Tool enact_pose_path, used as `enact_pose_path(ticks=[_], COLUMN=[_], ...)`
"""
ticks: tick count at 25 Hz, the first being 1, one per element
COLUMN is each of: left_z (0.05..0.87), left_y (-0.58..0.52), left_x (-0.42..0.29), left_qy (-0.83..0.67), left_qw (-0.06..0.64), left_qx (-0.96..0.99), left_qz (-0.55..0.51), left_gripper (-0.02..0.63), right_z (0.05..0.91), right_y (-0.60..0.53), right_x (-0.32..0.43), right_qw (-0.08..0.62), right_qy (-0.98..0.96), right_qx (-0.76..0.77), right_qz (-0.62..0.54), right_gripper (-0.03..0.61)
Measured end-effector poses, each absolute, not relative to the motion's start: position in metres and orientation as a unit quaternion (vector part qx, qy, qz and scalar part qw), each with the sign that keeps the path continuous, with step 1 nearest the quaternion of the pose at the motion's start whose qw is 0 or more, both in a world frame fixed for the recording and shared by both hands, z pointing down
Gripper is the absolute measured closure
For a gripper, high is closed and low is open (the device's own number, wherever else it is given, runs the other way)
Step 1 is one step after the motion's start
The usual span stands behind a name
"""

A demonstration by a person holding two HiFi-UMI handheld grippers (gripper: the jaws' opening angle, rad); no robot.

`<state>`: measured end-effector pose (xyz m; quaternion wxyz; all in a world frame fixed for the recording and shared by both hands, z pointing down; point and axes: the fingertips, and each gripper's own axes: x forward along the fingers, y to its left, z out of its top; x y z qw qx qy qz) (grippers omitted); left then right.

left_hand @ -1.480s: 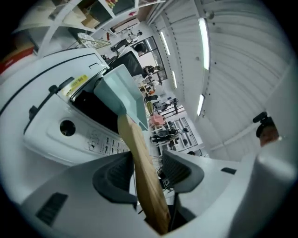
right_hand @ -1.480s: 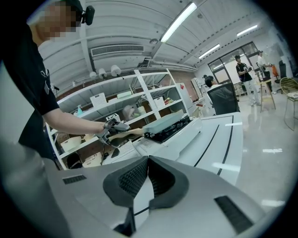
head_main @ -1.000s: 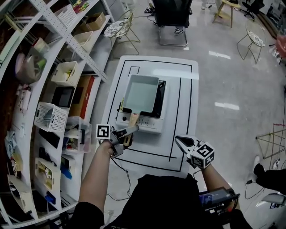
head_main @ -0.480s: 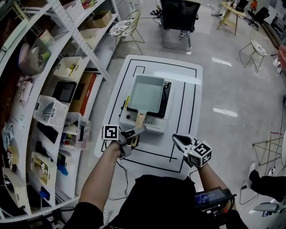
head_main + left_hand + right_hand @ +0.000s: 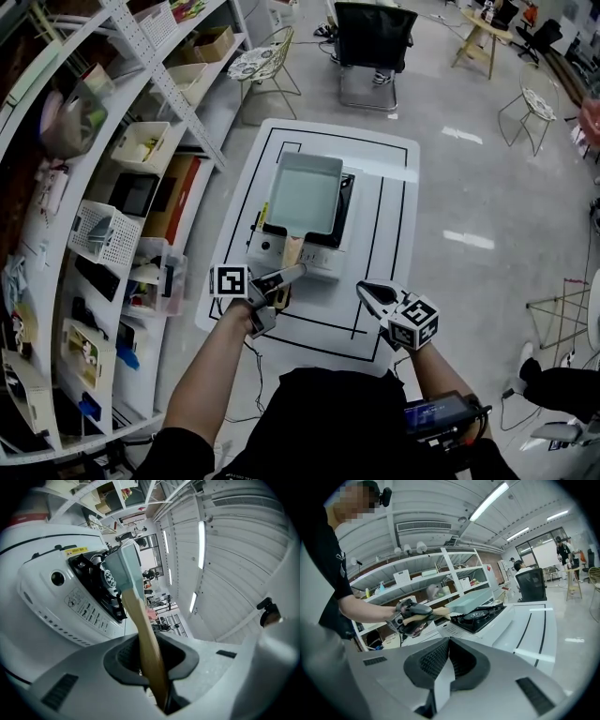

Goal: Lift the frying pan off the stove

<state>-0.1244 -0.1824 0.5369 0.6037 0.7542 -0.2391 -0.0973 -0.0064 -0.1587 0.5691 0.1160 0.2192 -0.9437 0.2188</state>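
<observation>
A rectangular pale-green frying pan (image 5: pixel 305 192) with a wooden handle (image 5: pixel 292 250) lies over the black burner of a white table stove (image 5: pixel 323 262). My left gripper (image 5: pixel 287 275) is shut on the handle's near end. In the left gripper view the handle (image 5: pixel 140 620) runs out from between the jaws of the left gripper (image 5: pixel 151 656) to the pan (image 5: pixel 123 569). In the right gripper view the pan (image 5: pixel 476 601) seems to hover just above the burner (image 5: pixel 480 616). My right gripper (image 5: pixel 371 293) hangs over the table's near right, jaws together, holding nothing.
The stove stands on a white table (image 5: pixel 394 187) marked with black lines. Tall shelves (image 5: pixel 112 187) with bins and boxes run along the left. A black chair (image 5: pixel 367 37) and a wire chair (image 5: pixel 262 56) stand beyond the table's far end.
The head view has shifted a little. My left gripper keeps its hold on the handle. The right gripper has drifted slightly left. The pan has not clearly moved against the stove.
</observation>
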Motion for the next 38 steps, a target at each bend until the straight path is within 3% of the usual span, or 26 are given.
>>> enact_pose_path(ticks=[14, 38], left_z=[0.498, 0.497], left_y=[-0.161, -0.075], left_x=[-0.120, -0.197], left_qy=[-0.261, -0.351], left_qw=[0.585, 0.556], left_qx=[0.750, 0.722], left_qz=[-0.164, -0.214], left_gripper=[0.536, 0.535], right_z=[0.558, 0.549], right_y=[-0.148, -0.117], right_x=[-0.003, -0.060], right_qw=[0.109, 0.122], right_qy=[-0.952, -0.967], right_qx=[0.200, 0.117], right_qz=[0.204, 0.192], right_gripper=[0.552, 0.552])
